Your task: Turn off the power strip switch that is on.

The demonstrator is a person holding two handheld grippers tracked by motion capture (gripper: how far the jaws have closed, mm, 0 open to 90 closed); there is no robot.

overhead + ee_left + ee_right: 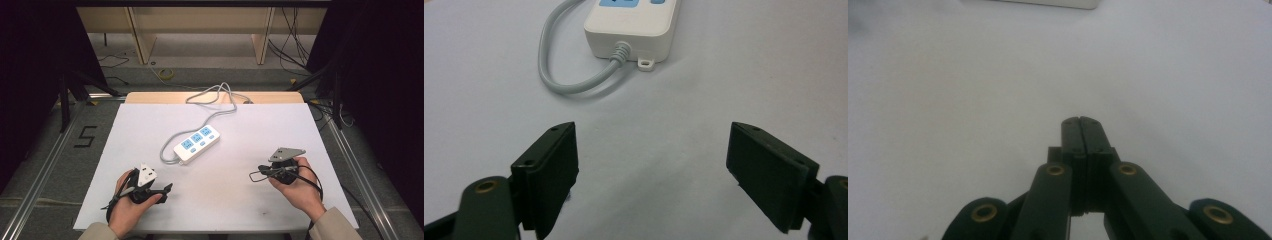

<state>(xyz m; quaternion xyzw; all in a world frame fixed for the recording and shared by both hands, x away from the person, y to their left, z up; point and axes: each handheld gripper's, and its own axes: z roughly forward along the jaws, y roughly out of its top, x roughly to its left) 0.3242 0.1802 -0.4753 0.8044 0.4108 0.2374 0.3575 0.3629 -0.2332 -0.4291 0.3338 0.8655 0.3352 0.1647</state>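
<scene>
A white power strip (pixel 197 144) with blue sockets lies near the middle of the white table top (pixel 150 125), its grey cord (pixel 215 95) running off the far edge. My left gripper (pixel 169 189) rests at the front left, held in a hand, and stands open with nothing between its jaws. In the left gripper view the strip's cord end (pixel 631 30) lies ahead of the open left gripper (pixel 654 165). At the front right my right gripper (pixel 253 175) points left. Its jaws are pressed together, empty, in the right gripper view (pixel 1081 122).
The strip's cord makes a loop (pixel 167 152) to the left of the strip. Cables (pixel 295 40) and wooden table legs (pixel 142 40) stand on the floor beyond the table. A "5" is marked on the floor (pixel 86 136) at the left.
</scene>
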